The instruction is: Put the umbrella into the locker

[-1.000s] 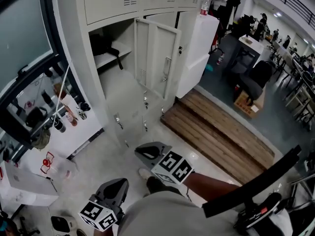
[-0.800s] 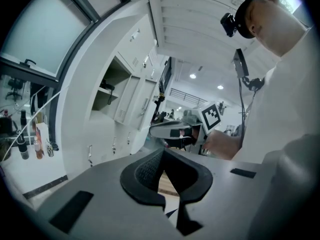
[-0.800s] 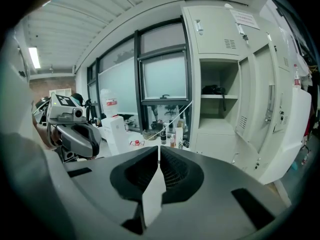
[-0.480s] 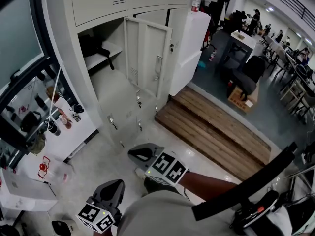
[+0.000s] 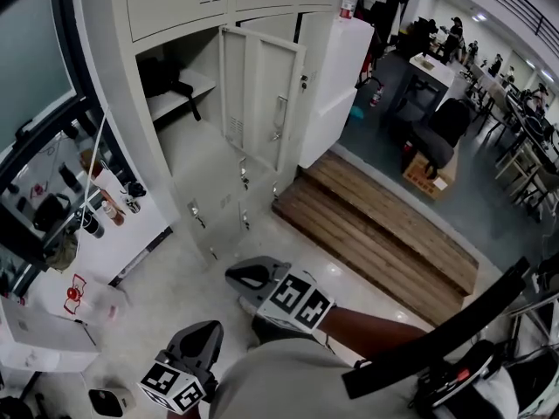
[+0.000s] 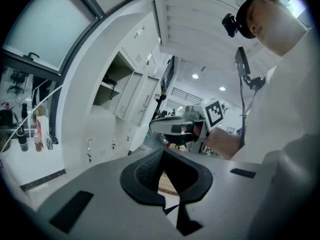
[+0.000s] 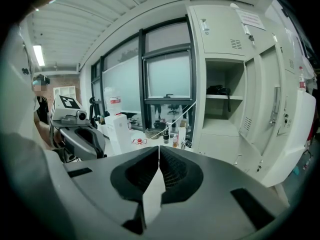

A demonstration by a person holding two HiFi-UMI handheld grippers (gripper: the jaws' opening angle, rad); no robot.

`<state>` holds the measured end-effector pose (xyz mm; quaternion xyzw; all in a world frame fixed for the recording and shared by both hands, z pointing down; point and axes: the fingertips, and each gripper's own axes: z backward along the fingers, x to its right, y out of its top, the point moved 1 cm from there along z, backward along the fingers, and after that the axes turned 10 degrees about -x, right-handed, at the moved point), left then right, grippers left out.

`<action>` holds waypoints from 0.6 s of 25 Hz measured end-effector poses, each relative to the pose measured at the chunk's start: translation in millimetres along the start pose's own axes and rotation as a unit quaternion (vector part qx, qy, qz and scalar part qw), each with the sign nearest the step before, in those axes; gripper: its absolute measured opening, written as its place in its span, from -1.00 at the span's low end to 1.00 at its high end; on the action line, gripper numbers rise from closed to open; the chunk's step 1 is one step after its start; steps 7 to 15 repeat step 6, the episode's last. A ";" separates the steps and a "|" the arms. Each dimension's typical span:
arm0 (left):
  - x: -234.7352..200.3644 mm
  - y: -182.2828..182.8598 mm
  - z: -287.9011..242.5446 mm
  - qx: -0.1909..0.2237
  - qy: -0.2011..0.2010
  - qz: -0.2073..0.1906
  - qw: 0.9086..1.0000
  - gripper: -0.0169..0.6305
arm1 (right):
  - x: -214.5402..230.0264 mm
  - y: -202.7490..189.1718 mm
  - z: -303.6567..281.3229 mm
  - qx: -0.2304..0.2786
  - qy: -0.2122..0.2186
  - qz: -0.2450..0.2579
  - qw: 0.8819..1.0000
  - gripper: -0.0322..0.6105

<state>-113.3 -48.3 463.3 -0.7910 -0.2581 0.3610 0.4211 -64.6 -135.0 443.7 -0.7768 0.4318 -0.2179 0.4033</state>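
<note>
Both grippers had kept nearly the same places low in the head view over the last second, while the lockers and the wooden step had slid a little to the left in it.

Pale, glossy floor (image 5: 175, 286) ran from the person's feet to a bank of light grey lockers (image 5: 205, 177). Left of it stood a large window (image 5: 31, 59) in a dark frame. To the right the room opened onto a darker floor with desks, an office chair (image 5: 441, 133) and a cardboard box (image 5: 426, 171). A low wooden platform (image 5: 376, 234) of planks lay at an angle in front of a white cabinet (image 5: 336, 85), which stood just beside the lockers. One locker door (image 5: 262, 94) stood wide open. Under the window was a white table (image 5: 122, 238) carrying small bottles (image 5: 109, 209).

On the shelf inside the open locker lay a dark bundle that looked like the umbrella (image 5: 162, 75), seen also from the right gripper view (image 7: 217, 90). A thin dark part of it hung over the shelf edge.

The right gripper (image 5: 238, 276), on a bare forearm (image 5: 367, 332), pointed toward the lockers. Its jaws were pressed together at the tips with nothing between them (image 7: 159, 148). The left gripper (image 5: 203, 334) hung lower and nearer the body, its jaws likewise meeting at the tips and empty (image 6: 162, 153).

A red-capped bottle (image 5: 348, 3) stood on top of the cabinet.
</note>
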 end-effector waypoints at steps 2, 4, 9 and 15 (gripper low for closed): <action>4.0 -1.1 -6.2 -0.003 -0.009 0.003 1.000 -0.91 | 2.3 -6.2 5.4 -0.005 -0.003 -0.006 1.000 -0.84; 6.3 -1.8 -11.9 -0.007 -0.019 0.005 1.000 -0.91 | 5.1 -13.1 11.7 -0.012 -0.009 -0.012 1.000 -0.84; 7.0 -2.2 -17.1 -0.012 -0.027 0.008 1.000 -0.91 | 8.3 -20.2 18.0 -0.019 -0.016 -0.017 1.000 -0.84; 7.0 -2.2 -17.1 -0.012 -0.027 0.008 1.000 -0.91 | 8.3 -20.2 18.0 -0.019 -0.016 -0.017 1.000 -0.84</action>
